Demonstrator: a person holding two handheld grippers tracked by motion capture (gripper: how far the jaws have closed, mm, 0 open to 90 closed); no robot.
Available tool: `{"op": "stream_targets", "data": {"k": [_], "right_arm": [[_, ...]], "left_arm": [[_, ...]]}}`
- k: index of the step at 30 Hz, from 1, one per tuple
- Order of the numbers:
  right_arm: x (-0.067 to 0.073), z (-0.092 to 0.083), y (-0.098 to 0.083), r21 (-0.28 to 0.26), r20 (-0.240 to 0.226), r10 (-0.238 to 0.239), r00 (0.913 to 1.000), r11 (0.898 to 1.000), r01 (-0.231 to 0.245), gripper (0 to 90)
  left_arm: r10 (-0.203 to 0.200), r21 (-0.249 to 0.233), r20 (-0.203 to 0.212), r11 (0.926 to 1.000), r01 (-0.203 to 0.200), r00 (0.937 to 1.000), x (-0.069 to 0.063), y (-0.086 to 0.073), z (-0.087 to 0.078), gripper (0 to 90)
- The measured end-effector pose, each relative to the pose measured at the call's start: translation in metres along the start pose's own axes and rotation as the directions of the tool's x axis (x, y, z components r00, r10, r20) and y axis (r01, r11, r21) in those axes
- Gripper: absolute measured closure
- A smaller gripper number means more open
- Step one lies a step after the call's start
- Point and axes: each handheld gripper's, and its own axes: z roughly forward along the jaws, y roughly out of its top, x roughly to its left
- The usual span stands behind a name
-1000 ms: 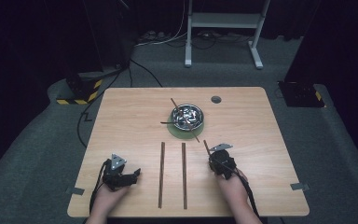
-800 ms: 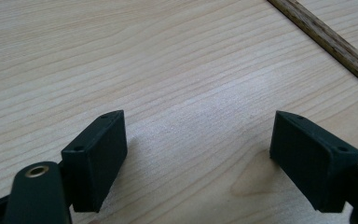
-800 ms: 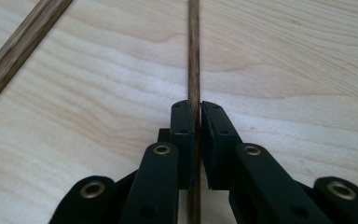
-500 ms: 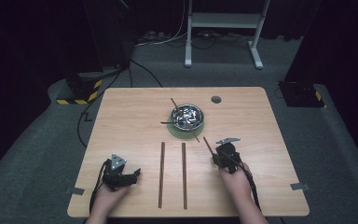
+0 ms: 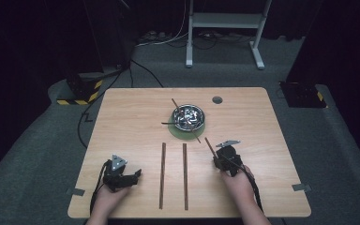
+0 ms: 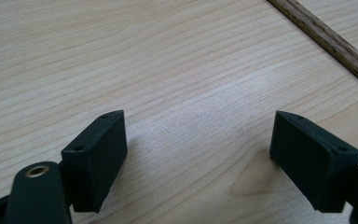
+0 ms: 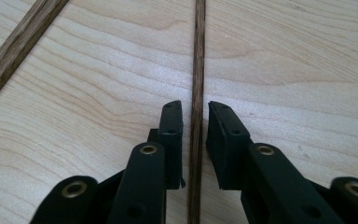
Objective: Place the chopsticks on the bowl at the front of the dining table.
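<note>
A thin dark wooden stick point(image 5: 209, 144) lies slanted at the right of the wooden table point(image 5: 272, 122), and my right gripper point(image 5: 217, 157) is shut on its near end. In the right gripper view the stick point(image 7: 197, 56) runs straight up between the narrowly set jaws of that gripper point(image 7: 196, 109). My left gripper point(image 5: 138, 174) rests on the table at the near left, open and holding nothing. Its jaws point(image 6: 198, 135) stand wide apart over bare wood.
Two longer sticks point(image 5: 162, 173) point(image 5: 184, 173) lie parallel in the middle, between the grippers. Behind them a metal bowl point(image 5: 189, 117) sits on a green mat point(image 5: 176, 131), with thin sticks poking out. A small grey disc point(image 5: 217, 100) lies at the back.
My right gripper has shifted a little to the right, taking the thin stick with it. The left gripper has stayed still.
</note>
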Motion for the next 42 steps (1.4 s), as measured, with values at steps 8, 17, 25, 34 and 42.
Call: {"op": "stream_targets", "data": {"k": [8,17,25,34,42], "right_arm": [[0.004,0.0,0.0,0.001,0.024,-0.034,0.9991,0.999,0.034,83.7],[0.007,-0.001,0.004,0.008,0.031,-0.057,0.9979,0.998,0.056,84.2],[0.009,-0.02,0.019,-0.051,0.034,-0.056,0.9979,0.997,0.058,84.2],[0.007,-0.037,0.05,-0.099,0.037,-0.065,0.9972,0.993,0.068,84.3],[0.014,-0.027,0.084,-0.107,0.041,-0.083,0.9957,0.99,0.087,84.4]], "left_arm": [[0.001,0.0,-0.001,1.0,-0.001,1.0,0.0,0.0,0.0,18.8],[0.002,0.0,-0.002,1.0,-0.002,1.0,0.0,0.0,0.0,18.8],[-0.001,-0.001,-0.002,1.0,0.001,1.0,0.0,0.0,0.0,19.1],[-0.001,-0.001,-0.004,1.0,0.001,1.0,0.0,0.0,0.0,19.1],[-0.001,-0.001,-0.005,1.0,0.001,1.0,0.0,0.0,0.0,19.1]]}}
